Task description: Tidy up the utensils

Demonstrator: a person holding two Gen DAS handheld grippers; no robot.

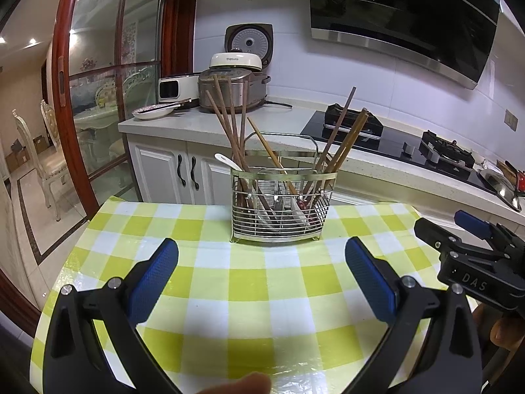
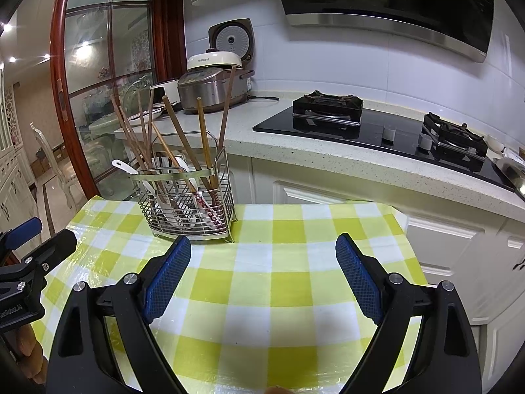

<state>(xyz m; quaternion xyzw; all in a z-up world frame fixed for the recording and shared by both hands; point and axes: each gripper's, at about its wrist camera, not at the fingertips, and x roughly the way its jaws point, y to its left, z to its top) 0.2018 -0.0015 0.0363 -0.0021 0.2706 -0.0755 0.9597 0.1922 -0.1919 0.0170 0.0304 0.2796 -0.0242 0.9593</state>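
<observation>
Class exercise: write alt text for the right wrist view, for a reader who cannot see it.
A silver wire utensil basket holding wooden chopsticks and white ceramic spoons stands on a table with a yellow-green and white checked tablecloth. The open, empty right tool hangs in front of it, the left tool at the left edge. Behind is a kitchen counter with a black gas hob.

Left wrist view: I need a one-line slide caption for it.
Open left gripper faces a wire utensil caddy of chopsticks and spoons on a checked tablecloth; right gripper alongside.
</observation>
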